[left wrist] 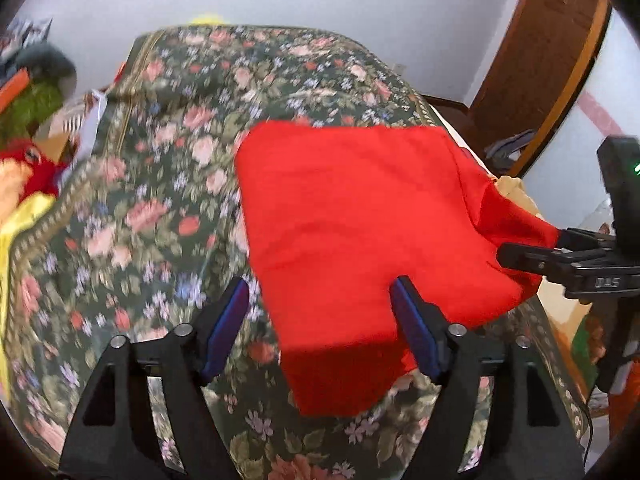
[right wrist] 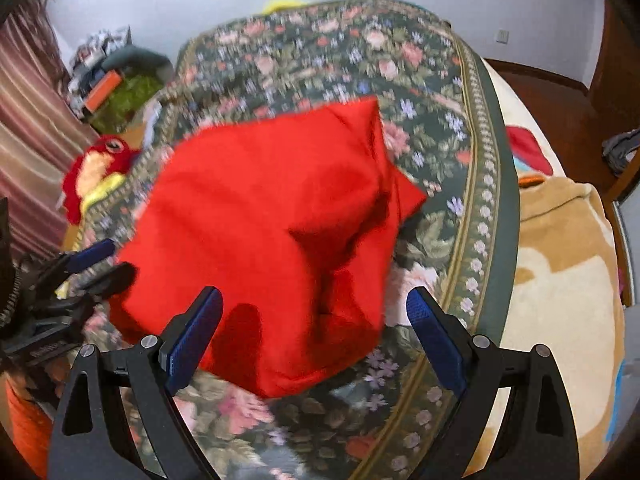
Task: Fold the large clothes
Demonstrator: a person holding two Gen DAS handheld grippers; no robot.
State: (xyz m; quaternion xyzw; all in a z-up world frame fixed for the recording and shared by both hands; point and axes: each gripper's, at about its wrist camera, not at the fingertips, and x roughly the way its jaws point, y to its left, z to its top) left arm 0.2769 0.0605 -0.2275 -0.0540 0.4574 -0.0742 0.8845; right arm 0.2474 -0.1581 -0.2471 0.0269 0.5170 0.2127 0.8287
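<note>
Floral bedspread (left wrist: 168, 184), dark green with pink roses, covers the bed and carries everything else. Beyond its braided border, on the right in the right wrist view, lies a tan and cream blanket (right wrist: 560, 256). A brown wooden door (left wrist: 532, 64) stands at the far right in the left wrist view.

Red garment (left wrist: 352, 216) lies folded on the bedspread, towards the right side of the bed, roughly rectangular in the left wrist view. In the right wrist view it looks bunched, with a dark crease and a corner sticking out to the right; the picture is blurred there.

At the left edge of the bed sits a red and yellow plush toy (right wrist: 100, 168), with a green one (left wrist: 36, 108) behind it.

The left gripper (left wrist: 320, 292) has its blue-padded fingers spread wide, one tip over the bedspread, the other over the garment's near part, holding nothing. The right gripper (right wrist: 314, 304) likewise stands wide apart above the near edge of the cloth, gripping nothing.
</note>
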